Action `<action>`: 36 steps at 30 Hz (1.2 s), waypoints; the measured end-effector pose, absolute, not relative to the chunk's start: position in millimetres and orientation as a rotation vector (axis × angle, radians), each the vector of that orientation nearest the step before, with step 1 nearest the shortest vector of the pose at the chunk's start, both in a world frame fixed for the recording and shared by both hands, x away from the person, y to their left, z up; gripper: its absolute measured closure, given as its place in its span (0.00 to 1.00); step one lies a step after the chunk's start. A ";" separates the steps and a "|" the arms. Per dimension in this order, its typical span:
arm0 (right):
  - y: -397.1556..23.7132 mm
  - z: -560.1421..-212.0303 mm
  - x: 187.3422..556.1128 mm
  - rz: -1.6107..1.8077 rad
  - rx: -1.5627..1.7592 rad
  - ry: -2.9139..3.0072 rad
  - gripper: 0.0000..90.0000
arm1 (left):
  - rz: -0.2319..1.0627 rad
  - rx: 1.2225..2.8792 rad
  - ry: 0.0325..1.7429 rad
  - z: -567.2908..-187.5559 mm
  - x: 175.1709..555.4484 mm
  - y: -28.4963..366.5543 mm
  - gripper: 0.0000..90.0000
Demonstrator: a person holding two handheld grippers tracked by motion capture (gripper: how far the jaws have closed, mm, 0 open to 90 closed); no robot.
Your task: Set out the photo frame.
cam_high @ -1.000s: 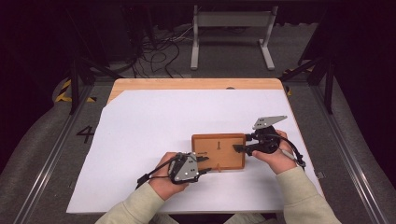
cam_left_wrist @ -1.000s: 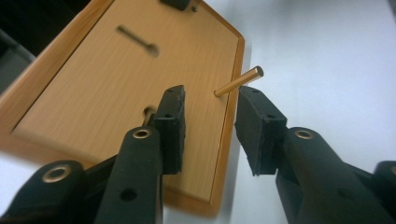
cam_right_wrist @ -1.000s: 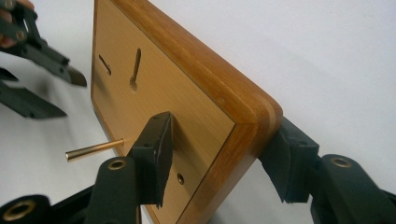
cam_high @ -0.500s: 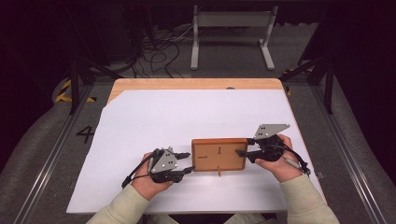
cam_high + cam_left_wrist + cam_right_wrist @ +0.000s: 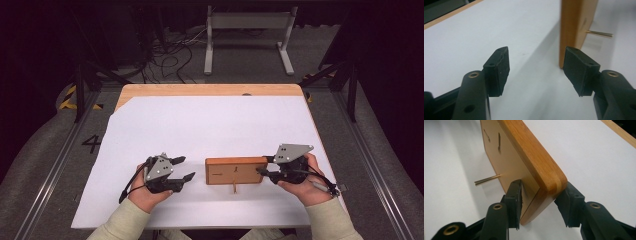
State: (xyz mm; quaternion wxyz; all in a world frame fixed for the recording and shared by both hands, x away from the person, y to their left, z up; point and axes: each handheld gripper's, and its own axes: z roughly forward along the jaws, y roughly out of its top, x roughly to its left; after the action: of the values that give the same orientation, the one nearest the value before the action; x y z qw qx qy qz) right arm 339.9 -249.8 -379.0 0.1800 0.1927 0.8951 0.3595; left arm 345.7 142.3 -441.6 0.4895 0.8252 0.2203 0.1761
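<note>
A thick wooden board [image 5: 235, 169] stands on its long edge on the white sheet, with a brass pin [image 5: 233, 188] sticking out of its near face. My right gripper [image 5: 264, 166] is at the board's right end. In the right gripper view its jaws have just been closing and its pads grip the board [image 5: 529, 152] by the corner, the pin [image 5: 486, 180] to their left. My left gripper [image 5: 186, 168] stands open a little to the left of the board. Its jaws have just been opening with nothing between them, and the board's end [image 5: 571, 25] rises just past the right pad.
A white sheet [image 5: 210, 125] covers most of the wooden table [image 5: 210, 90], whose bare strip shows along the far edge. Beyond the table are floor cables [image 5: 165, 55] and a metal stand [image 5: 247, 30]. Metal rails run along both sides.
My left gripper has let go of the board's left end, opened and drawn back to the left. The right gripper has shifted slightly right and toward me with the board's end.
</note>
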 end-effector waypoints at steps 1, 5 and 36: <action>-249.7 -378.6 338.6 1.007 0.536 2.530 0.65 | 0.426 1.998 0.551 -442.3 346.4 144.3 0.42; -249.5 -377.0 333.0 0.987 0.516 2.542 0.67 | 0.408 1.987 0.570 -445.8 350.0 146.9 0.41; -258.8 -378.1 304.0 0.948 0.475 2.610 0.59 | 0.391 2.025 0.695 -448.9 360.5 154.5 0.24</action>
State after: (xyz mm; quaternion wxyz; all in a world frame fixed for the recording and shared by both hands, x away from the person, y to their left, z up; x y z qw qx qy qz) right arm 304.0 -258.8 -378.1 0.1614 0.1663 0.9143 0.3322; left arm 360.5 154.5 -448.9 0.4640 0.8243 0.2828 0.1591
